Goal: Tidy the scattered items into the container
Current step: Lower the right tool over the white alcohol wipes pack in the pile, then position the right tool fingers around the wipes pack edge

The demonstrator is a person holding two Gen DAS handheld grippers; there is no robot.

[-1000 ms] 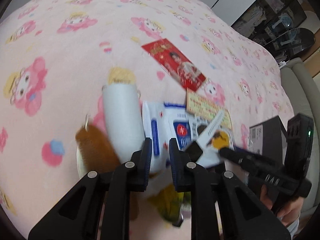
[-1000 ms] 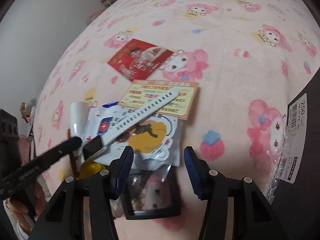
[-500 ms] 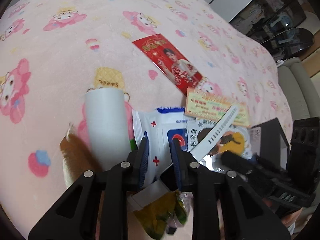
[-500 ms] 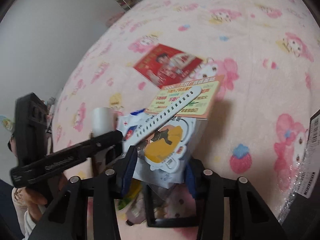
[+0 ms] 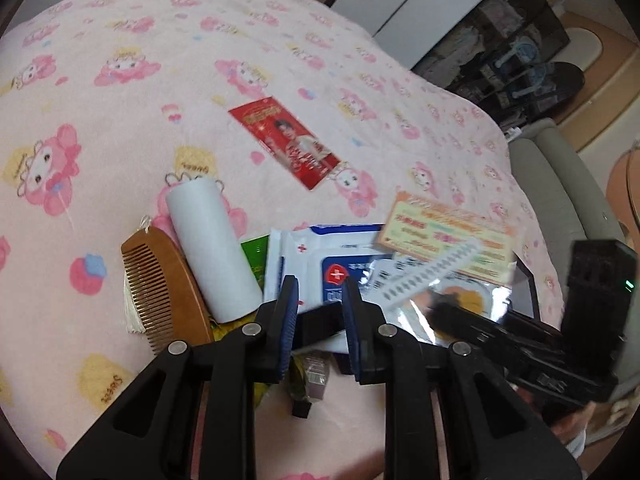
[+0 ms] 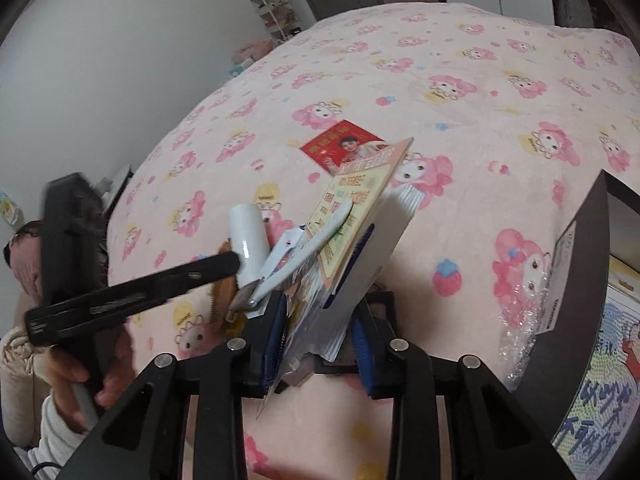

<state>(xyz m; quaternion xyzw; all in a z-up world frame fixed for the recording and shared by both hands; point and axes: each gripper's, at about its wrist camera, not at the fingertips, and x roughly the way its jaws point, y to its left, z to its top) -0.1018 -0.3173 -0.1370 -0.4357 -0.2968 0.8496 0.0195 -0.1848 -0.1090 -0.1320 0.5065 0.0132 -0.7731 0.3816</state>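
My right gripper is shut on a stack of flat packets: the white-and-blue wet-wipe pack, a clear snack packet and the orange printed card. It holds the stack tilted up off the bed. My left gripper is shut on the black end of the white watch strap, which lies across the stack. A white cylinder, a wooden comb and a red card lie on the pink blanket. The black box stands at the right.
A yellow-green packet and a small dark item lie under the left gripper. A grey sofa and dark shelving stand beyond the bed. A flat black frame lies under the lifted stack.
The right gripper closed on the stack of packets and tilted it up off the blanket. The left gripper kept hold of the strap's end and drew back a little, uncovering the comb.
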